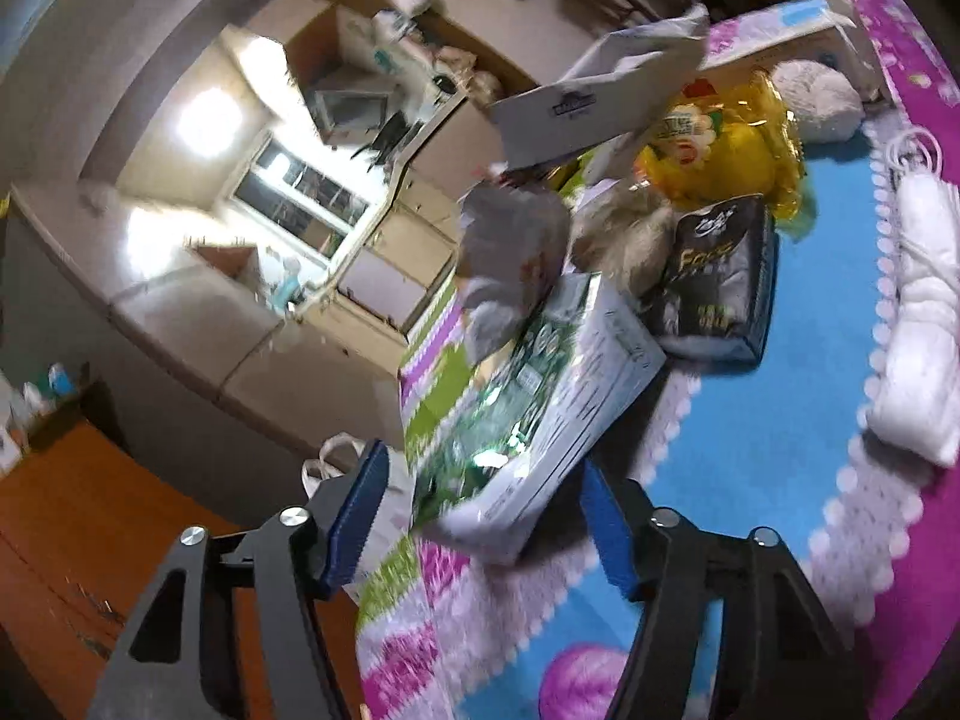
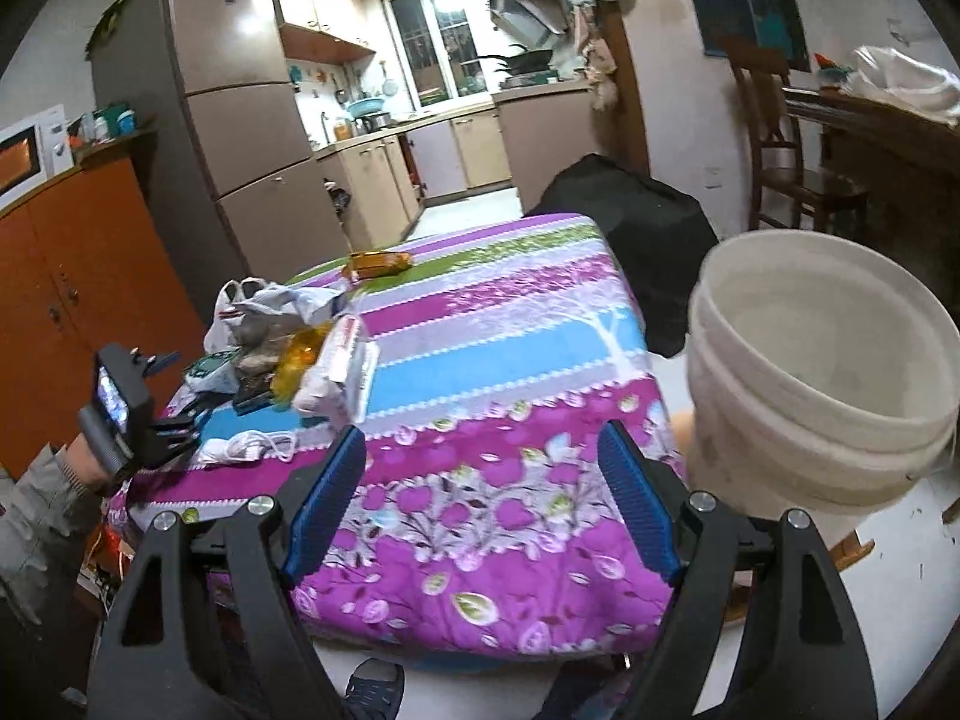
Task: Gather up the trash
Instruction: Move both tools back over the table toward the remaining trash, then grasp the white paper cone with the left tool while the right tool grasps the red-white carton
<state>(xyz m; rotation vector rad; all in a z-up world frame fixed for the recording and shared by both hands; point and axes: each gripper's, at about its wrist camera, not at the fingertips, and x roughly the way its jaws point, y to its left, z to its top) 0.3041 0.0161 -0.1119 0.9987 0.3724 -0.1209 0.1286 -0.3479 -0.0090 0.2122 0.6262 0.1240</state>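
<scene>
On the floral table cover (image 2: 510,360), the white bucket (image 2: 822,396) stands at two o'clock of the right gripper (image 2: 480,516), its jaws apart and empty, while the green-and-white box (image 1: 540,414) lies at twelve o'clock between the left gripper (image 1: 480,522) jaws, also parted, unpressed.

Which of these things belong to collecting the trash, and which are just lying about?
For the job:
- crumpled white plastic bag
- green-and-white cardboard box
- black foil pouch
- yellow plastic wrapper
- empty white plastic bucket

Probably just lying about:
- coiled white cable
- orange wooden cabinet
- microwave oven
- wooden chair
</scene>
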